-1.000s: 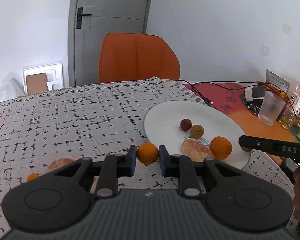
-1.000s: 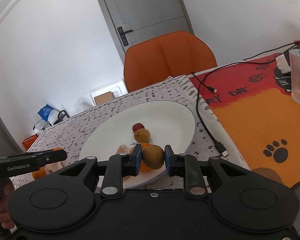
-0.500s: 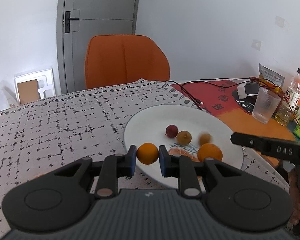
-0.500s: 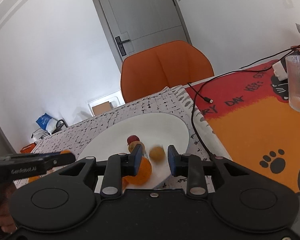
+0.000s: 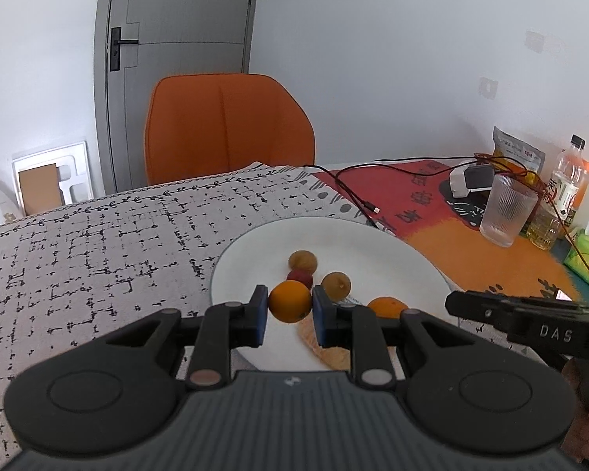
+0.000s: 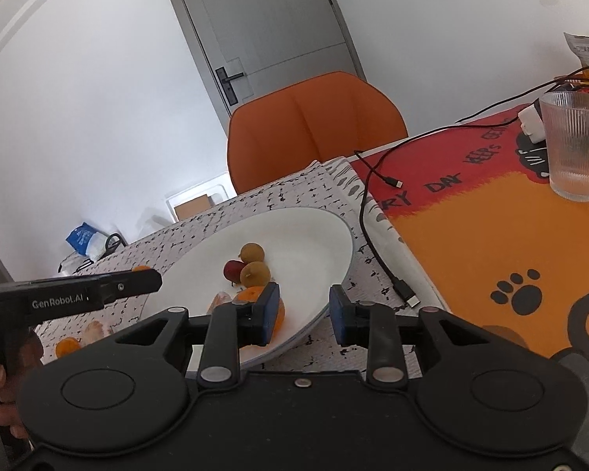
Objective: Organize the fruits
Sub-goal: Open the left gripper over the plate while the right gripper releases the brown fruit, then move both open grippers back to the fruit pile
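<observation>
Lettering "DAS" marks right gripper (image 6: 301, 316), fingers apart, empty; left gripper (image 5: 289, 316) pinches orange (image 5: 289, 300).

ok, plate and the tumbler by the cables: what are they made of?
Plate: looks glazed ceramic, white, smooth, glossy with a thin grey rim; melamine is possible. Tumbler: clear ribbed glass or plastic; the look can't settle which.

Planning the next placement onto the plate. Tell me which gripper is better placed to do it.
Left. The left gripper is shut on a small orange and hangs over the near part of the white plate, so it probably only needs to lower and release. The right gripper is open and holds nothing.
</observation>
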A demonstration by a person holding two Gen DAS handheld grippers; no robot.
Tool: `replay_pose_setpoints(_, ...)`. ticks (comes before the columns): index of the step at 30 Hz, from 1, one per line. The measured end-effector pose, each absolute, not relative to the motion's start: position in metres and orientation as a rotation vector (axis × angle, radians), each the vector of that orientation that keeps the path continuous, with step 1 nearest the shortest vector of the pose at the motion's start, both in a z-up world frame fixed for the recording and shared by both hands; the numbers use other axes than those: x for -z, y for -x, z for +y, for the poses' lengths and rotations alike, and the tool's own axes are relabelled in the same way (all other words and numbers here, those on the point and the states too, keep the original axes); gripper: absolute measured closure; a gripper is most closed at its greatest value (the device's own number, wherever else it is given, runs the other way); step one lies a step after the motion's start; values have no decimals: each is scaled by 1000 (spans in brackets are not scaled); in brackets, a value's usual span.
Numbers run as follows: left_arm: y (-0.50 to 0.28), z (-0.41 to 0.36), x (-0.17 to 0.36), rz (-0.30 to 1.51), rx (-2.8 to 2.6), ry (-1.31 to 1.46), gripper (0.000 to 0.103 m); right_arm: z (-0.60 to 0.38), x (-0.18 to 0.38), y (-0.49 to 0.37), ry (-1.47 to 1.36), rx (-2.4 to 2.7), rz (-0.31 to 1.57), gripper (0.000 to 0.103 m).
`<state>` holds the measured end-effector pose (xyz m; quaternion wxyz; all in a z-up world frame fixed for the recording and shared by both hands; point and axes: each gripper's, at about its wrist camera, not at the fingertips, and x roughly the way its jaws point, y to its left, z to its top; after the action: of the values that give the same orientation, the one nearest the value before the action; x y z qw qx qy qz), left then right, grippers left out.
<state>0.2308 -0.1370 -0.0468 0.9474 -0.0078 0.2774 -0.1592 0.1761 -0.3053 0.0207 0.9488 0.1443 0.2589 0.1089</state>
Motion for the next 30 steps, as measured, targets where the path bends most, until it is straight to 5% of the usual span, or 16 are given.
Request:
replay_pose_setpoints(8, -232, -118, 48, 587, 256, 36, 75, -298, -21, -178, -285, -231, 523, 68)
replay_pose_setpoints(15, -225, -96, 49, 600, 207, 53, 59, -291, -24, -178, -284, -237, 522, 68)
replay_pose_setpoints(30, -207, -61, 50, 589, 115, 72, 34, -268, -33, -178, -266, -272, 502, 48)
